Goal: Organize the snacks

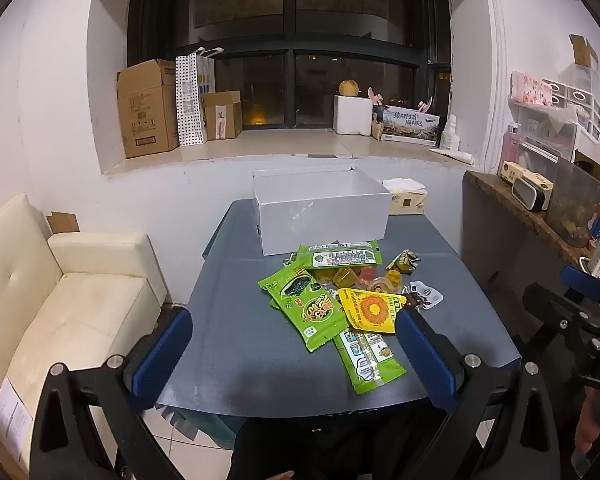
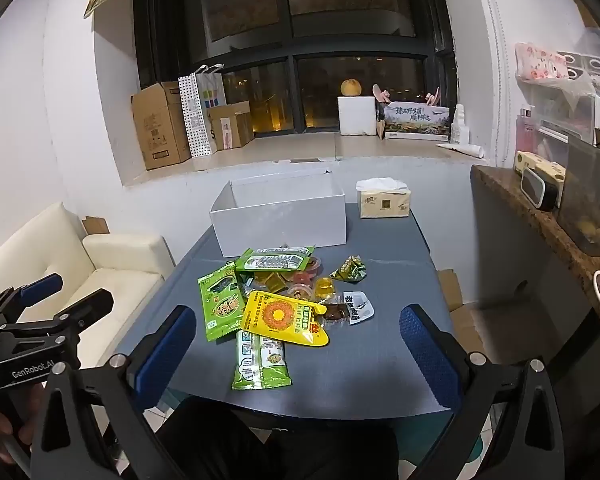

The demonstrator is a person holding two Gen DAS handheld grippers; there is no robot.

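Hovering both tools over the near edge of the table [image 1: 228, 360], I have nothing in either one yet. Going left to right: my left gripper [image 1: 296, 354] stands spread wide and empty, tipped down toward the heap, its right pad just overlapping the yellow packet [image 1: 370, 312] in the left wrist view, though I judge it is above the packet, not on it.

From the table's middle, the snack pile [image 2: 276, 304] lies loose around the centre: a green packet [image 2: 220, 306] at nine o'clock, a second green packet [image 2: 262, 360] at six o'clock nearest me, a third green packet [image 2: 274, 260] at twelve o'clock just in front of the box, small jelly cups [image 2: 326, 285] and a folded gold wrapper [image 2: 350, 269] toward two o'clock. They overlap because they were tipped out together, I would say.

The white box [image 2: 284, 220] sits open and empty at twelve o'clock, near the pile, surely as the place to put them. A tissue pack [image 2: 384, 200] stands at one o'clock, well apart from the snacks.

My right gripper [image 2: 298, 354] is likewise spread wide and empty, aimed down at the pile's near side.
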